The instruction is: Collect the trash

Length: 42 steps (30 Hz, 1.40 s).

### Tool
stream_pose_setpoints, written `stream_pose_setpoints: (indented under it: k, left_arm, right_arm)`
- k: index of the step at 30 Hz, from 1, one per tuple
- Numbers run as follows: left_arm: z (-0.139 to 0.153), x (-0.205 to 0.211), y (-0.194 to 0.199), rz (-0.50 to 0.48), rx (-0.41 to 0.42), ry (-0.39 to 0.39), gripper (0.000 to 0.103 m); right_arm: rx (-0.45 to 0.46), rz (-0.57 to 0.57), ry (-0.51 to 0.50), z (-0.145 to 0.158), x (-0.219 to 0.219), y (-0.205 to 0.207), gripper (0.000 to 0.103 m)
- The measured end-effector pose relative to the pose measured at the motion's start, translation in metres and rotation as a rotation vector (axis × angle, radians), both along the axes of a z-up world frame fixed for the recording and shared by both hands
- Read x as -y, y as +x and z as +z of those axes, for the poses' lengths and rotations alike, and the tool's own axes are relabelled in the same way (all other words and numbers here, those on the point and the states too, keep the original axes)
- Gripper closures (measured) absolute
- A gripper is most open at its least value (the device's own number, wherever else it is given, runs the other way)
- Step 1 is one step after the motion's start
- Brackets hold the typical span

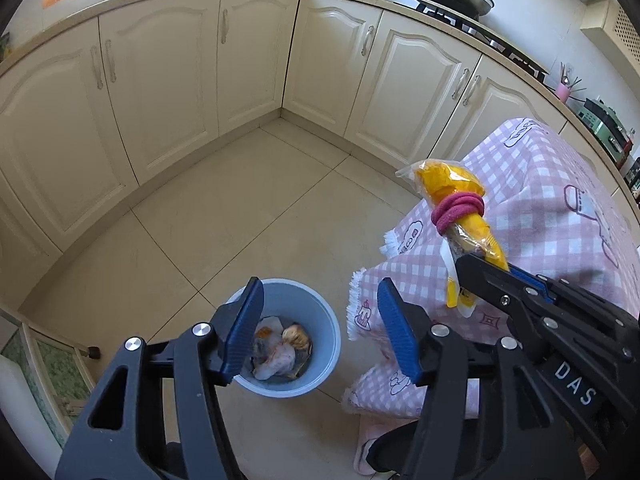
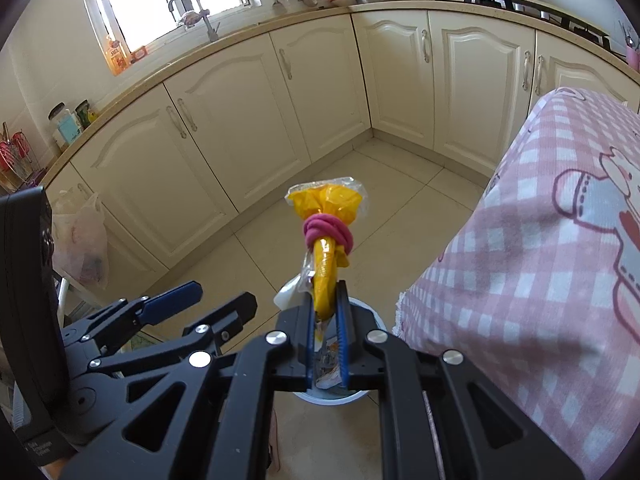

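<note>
Right now the right tongs (image 2: 327, 312) clamp a yellow bag (image 2: 326, 236) tied with a pink band (image 2: 326, 234), held above the blue bin (image 1: 316, 312) on the floor (image 1: 240, 220). Beside them, the left tongs (image 1: 320, 328) gape wide, empty, over that bin, near the pink checked cloth (image 1: 540, 200).

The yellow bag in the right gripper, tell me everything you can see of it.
The yellow bag looks like thin crinkly plastic, twisted into a narrow neck with its top flaring open. A pink band is wound around the neck. A clear wrapper edge and a white scrap cling beside it. The right gripper pinches its lower end, holding it upright in the air above the blue bin, which already holds trash.
</note>
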<state>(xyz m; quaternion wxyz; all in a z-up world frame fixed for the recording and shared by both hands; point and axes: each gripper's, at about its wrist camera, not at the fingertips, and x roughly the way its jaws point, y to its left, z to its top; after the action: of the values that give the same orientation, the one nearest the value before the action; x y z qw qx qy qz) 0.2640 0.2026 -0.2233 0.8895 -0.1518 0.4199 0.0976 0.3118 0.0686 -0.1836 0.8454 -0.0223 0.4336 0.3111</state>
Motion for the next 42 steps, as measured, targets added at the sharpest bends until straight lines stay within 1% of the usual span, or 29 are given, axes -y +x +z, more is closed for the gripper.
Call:
stream_pose_setpoints:
  k: [2, 6, 17, 24, 27, 28, 29, 30, 31, 34, 38, 39, 40, 42]
  left_arm:
    - [-0.004, -0.002, -0.001, 0.003, -0.009, -0.009, 0.046]
    - [-0.009, -0.008, -0.005, 0.011, -0.026, -0.004, 0.046]
    - [-0.012, -0.02, -0.016, 0.042, -0.034, 0.012, 0.046]
    - [-0.015, -0.027, -0.018, 0.069, -0.041, 0.02, 0.042]
    - [-0.018, -0.03, -0.018, 0.074, -0.043, 0.018, 0.041]
    - [-0.018, -0.03, -0.018, 0.075, -0.044, 0.019, 0.039]
    - [-0.018, -0.03, -0.018, 0.077, -0.045, 0.02, 0.038]
    - [-0.018, -0.03, -0.018, 0.078, -0.047, 0.022, 0.034]
    - [-0.018, -0.029, -0.017, 0.08, -0.047, 0.024, 0.03]
    - [-0.016, -0.029, -0.018, 0.082, -0.042, 0.026, 0.029]
    - [-0.007, -0.027, -0.021, 0.08, -0.026, 0.025, 0.028]
    - [-0.005, -0.025, -0.023, 0.078, -0.02, 0.028, 0.026]
    - [0.001, -0.022, -0.025, 0.076, -0.009, 0.038, 0.022]
    - [0.011, -0.017, -0.028, 0.07, 0.017, 0.055, 0.019]
  right_arm:
    - [-0.006, 0.001, -0.003, -0.001, -0.004, 0.002, 0.094]
    - [-0.018, 0.008, -0.008, -0.007, -0.008, 0.003, 0.094]
    - [-0.032, 0.03, -0.018, -0.014, -0.019, 0.009, 0.094]
    - [-0.019, 0.033, 0.0, -0.012, -0.026, 0.013, 0.093]
    - [-0.02, 0.031, 0.013, -0.012, -0.031, 0.016, 0.09]
    - [-0.02, 0.029, 0.019, -0.013, -0.033, 0.019, 0.079]
    - [-0.02, 0.027, 0.017, -0.015, -0.035, 0.021, 0.064]
    - [-0.022, 0.019, 0.006, -0.019, -0.037, 0.024, 0.058]
    - [-0.023, 0.014, 0.002, -0.021, -0.038, 0.026, 0.055]
    - [-0.012, 0.01, -0.022, -0.023, -0.038, 0.026, 0.055]
    - [0.058, -0.011, -0.062, -0.013, -0.031, 0.015, 0.054]
    - [0.076, -0.016, -0.068, -0.009, -0.027, 0.012, 0.053]
    - [0.101, -0.024, -0.077, -0.003, -0.022, 0.008, 0.052]
    - [0.145, -0.047, -0.086, 0.009, -0.01, -0.002, 0.052]
